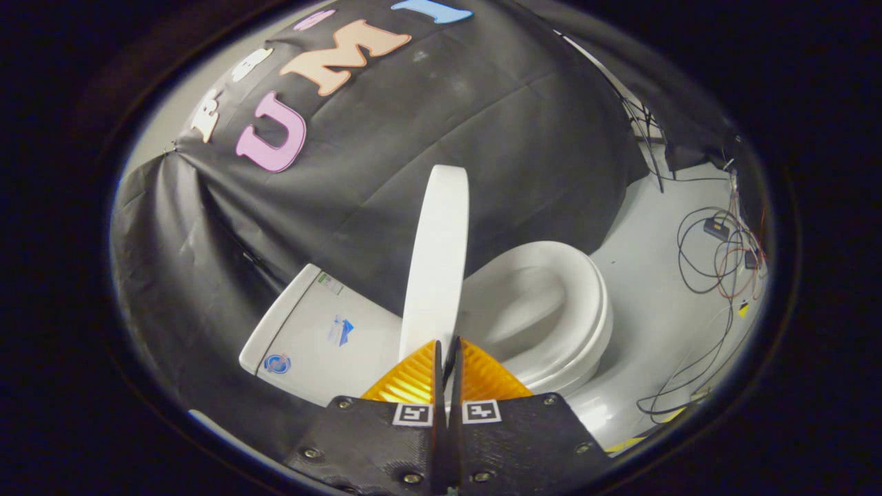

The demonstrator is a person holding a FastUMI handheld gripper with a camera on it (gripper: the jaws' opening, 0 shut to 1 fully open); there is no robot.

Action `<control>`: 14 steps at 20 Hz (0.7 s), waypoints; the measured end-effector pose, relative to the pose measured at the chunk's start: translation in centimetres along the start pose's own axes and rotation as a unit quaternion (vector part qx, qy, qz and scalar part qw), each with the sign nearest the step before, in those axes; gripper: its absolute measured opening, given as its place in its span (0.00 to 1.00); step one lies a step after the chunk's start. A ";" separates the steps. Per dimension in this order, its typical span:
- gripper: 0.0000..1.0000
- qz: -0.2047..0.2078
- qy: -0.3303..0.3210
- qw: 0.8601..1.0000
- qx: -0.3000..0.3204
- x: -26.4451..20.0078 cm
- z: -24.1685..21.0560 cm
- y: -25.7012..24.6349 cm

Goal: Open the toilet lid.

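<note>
So, quick rundown of where we'd got to:

Lid: the white oval plastic toilet lid (437, 262) stood raised, close to upright, edge-on to us, just ahead of the fingertips.

Seat and bowl: the white rounded toilet seat (575, 303) lay flat and uncovered beside the lid, so we could see down into the bowl.

Tank: the white boxy ceramic tank (310, 337) with small stickers on it sat on the other side of the lid, against the black cloth wall (441, 138).

Gripper: our gripper (448, 348) had its two fingers pressed together, only a thin slit between them. The tips sat right at the lid's lower edge, but we couldn't tell whether they pinched anything or just touched it.

Floor: pale grey floor (661, 275) with a tangle of loose black and red cables (720, 255) well apart from the toilet.

Progress: we reckoned the job was basically done, since the lid was up and off the seat.

Left to do: maybe a nudge back so it leans on the tank, then pull away.
</note>
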State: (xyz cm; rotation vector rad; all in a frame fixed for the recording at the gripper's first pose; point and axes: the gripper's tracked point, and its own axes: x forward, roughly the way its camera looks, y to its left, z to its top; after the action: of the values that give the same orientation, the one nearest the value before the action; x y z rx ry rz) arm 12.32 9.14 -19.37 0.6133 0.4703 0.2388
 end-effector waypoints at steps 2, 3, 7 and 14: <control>0.01 0.002 -0.003 1.000 -0.006 0.0 0.1 0.1; 0.01 0.003 -0.005 1.000 -0.010 0.0 0.1 0.1; 0.01 0.006 -0.013 0.999 -0.042 -0.1 0.4 0.1; 0.02 0.012 -0.025 0.993 -0.115 -0.3 0.6 0.0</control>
State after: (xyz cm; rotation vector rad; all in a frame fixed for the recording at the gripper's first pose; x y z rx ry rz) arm 12.35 8.75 -18.86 0.3996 0.3799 0.2947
